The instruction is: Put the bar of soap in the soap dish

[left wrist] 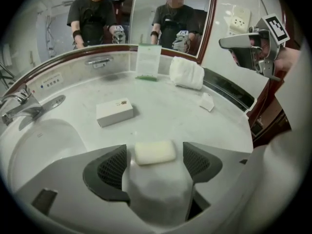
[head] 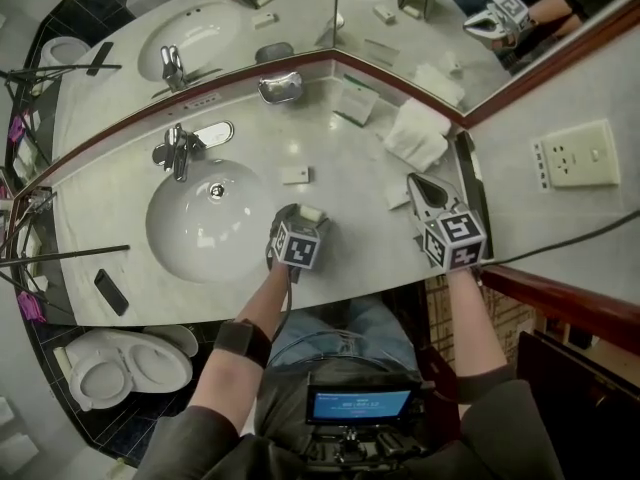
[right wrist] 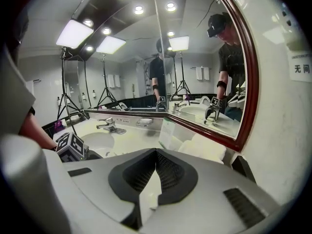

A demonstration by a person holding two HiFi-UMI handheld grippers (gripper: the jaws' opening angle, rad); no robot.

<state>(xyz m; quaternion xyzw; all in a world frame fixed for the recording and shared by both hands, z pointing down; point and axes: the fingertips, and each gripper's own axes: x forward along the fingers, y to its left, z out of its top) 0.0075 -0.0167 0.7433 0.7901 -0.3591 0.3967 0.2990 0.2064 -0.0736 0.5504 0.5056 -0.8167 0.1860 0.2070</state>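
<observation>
1. Step in hand, by the look of it: the grasp; left tool low over the near part of the worktop, jaws apart, with the bar of soap lying between them; a gap showing on either side, so pads not yet pressing.
2. Right tool held off to the right, jaws together on nothing; seemingly no part in the job for now.
3. Soap dish at the far edge against the mirror, well apart from the soap and seemingly empty; small white box lying between the two; basin to the left, folded towels far right.
4. Next, probably: close the jaws squarely on the two short ends of the bar; firm but gentle, given a likely slick bar apt to squirt out sideways; lift clear of the worktop only once the hold looks sure.
5. After that, likely: carry far and slightly left, over or beside the box without clipping it; lower flat into the dish; open only once seated.
</observation>
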